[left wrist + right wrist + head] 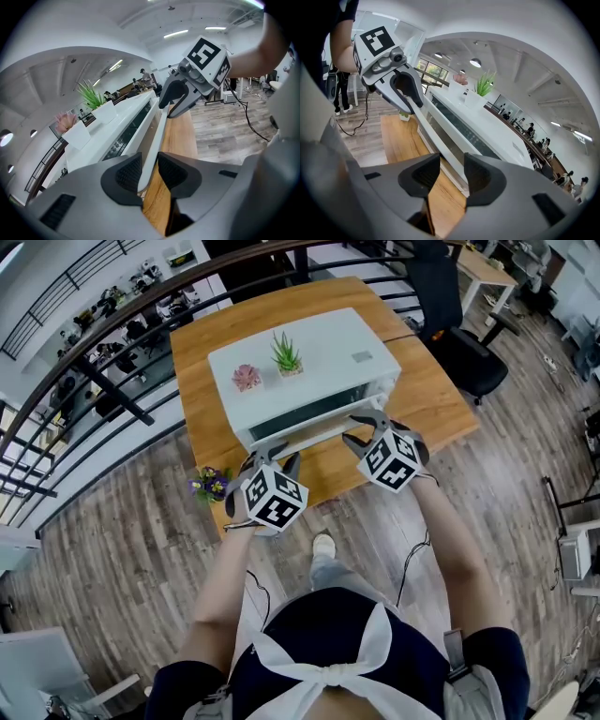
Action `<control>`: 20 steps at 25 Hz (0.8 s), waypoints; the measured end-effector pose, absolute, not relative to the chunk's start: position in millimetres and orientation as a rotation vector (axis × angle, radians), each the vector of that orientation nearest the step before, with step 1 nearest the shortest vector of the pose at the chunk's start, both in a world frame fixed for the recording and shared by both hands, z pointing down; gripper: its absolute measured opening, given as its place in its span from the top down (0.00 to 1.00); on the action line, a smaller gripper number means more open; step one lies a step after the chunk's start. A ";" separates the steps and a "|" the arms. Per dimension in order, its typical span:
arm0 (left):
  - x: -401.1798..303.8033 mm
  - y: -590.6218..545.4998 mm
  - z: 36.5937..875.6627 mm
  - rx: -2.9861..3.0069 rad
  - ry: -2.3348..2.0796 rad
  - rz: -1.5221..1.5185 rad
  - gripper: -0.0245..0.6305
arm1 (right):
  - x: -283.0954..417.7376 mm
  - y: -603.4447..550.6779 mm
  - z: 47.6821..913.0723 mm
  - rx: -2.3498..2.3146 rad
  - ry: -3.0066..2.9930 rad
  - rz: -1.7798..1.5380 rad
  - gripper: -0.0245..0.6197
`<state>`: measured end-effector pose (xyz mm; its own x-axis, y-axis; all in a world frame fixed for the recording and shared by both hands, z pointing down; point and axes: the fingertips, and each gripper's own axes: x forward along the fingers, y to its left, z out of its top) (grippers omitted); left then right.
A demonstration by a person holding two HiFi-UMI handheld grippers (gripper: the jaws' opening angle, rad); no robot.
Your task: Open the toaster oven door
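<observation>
Left gripper point(149, 161): fingers pinch the door handle point(157, 133), to pull it down.
Right gripper point(452, 164): fingers spread around the same door handle, not gripping.

**Left gripper** point(274, 457) and **right gripper** point(367, 430): grey moulded shells with dark ribbed pads point(129, 172) on the inner faces of the fingers. Behind the fingers of each sits a marker cube point(275, 500), black squares on white. Thin black cables point(409, 570) trail rearward from the fingers.

**Wearer:** dark navy short-sleeved top point(319, 620), white knotted ties point(328, 673), grey trousers point(330, 570), pale shoe point(323, 544).
</observation>
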<state>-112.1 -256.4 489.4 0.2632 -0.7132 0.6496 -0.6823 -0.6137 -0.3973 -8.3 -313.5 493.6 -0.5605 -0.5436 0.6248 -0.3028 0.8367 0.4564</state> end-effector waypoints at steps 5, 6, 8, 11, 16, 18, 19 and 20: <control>-110.0 -251.5 491.2 -2.476 1.358 -1.288 0.78 | -6.1 -308.5 495.5 0.619 -2.197 -0.376 0.71; -109.5 -250.6 491.8 -2.477 1.355 -1.289 0.78 | -5.7 -307.6 496.0 0.621 -2.197 -0.376 0.71; -108.4 -248.7 493.1 -2.479 1.349 -1.291 0.78 | -4.6 -305.8 497.2 0.622 -2.197 -0.373 0.71; -106.6 -245.3 495.3 -2.482 1.339 -1.297 0.78 | -2.8 -302.5 499.0 0.623 -2.200 -0.365 0.71; -102.0 -237.3 499.7 -2.482 1.319 -1.313 0.78 | 1.9 -294.3 502.6 0.622 -2.201 -0.348 0.71; -100.4 -234.0 502.4 -2.480 1.307 -1.322 0.79 | 3.3 -291.0 504.6 0.622 -2.202 -0.342 0.71; -99.6 -232.4 503.7 -2.479 1.301 -1.327 0.79 | 4.0 -289.2 505.6 0.621 -2.202 -0.338 0.71; -98.7 -230.6 504.9 -2.478 1.295 -1.331 0.79 | 4.8 -287.3 506.5 0.620 -2.201 -0.333 0.71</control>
<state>-98.7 -230.6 504.9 0.2813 -0.6882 0.6688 -0.6498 -0.6494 -0.3950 4.8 -287.3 506.5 -0.5534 -0.5346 0.6387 -0.3215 0.8445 0.4282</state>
